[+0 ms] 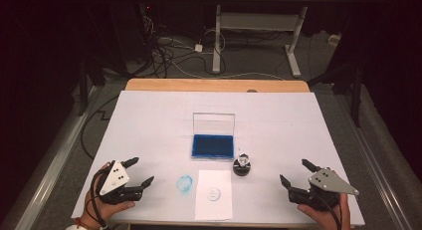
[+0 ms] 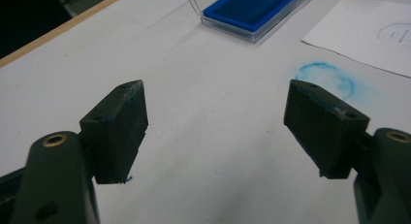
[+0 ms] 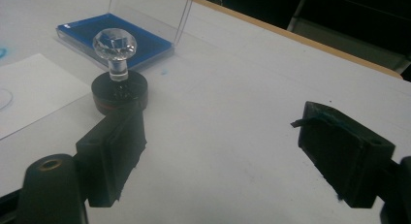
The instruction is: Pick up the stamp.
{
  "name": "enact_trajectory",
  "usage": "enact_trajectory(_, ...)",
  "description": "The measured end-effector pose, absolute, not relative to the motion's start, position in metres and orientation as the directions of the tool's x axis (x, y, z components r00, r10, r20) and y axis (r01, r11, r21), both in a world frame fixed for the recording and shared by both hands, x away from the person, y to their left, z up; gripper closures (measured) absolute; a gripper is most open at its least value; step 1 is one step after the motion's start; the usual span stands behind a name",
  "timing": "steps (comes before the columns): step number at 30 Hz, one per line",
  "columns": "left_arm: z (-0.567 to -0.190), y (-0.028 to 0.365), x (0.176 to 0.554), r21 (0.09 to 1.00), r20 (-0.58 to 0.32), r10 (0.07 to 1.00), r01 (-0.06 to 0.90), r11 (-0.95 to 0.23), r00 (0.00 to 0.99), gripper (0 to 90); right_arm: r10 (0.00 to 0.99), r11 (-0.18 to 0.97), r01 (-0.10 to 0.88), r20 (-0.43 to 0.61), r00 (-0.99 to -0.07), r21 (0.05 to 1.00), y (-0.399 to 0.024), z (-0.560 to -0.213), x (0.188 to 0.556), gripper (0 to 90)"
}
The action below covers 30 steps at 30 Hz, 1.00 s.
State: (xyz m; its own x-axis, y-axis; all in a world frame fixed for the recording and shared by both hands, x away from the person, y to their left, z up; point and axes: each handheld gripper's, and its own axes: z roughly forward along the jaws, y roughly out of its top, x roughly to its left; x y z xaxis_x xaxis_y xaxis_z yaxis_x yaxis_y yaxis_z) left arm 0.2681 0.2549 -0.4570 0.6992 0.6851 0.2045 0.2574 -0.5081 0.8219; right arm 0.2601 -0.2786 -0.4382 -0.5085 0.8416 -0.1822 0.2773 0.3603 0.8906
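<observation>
With both the left gripper (image 1: 143,171) and right gripper (image 1: 293,171) gaping empty near the table's front edge, a careless reach risks toppling the crystal-knobbed round black stamp (image 1: 242,166) and smearing the white paper sheet (image 1: 214,194).

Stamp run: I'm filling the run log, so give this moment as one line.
left claw: open, empty | right claw: open, empty | stamp: upright beside open ink pad | paper sheet: bears round print
</observation>
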Motion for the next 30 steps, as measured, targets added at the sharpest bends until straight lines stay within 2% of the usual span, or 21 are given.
enact_trajectory(30, -0.4558, 0.2557, 0.2641, 0.815, 0.207, 0.668, 0.252, -0.522, 0.715, 22.8, 0.810, 0.418, 0.297, -0.205, -0.550, 0.859, -0.2753, -0.4354, 0.2624, 18.0)
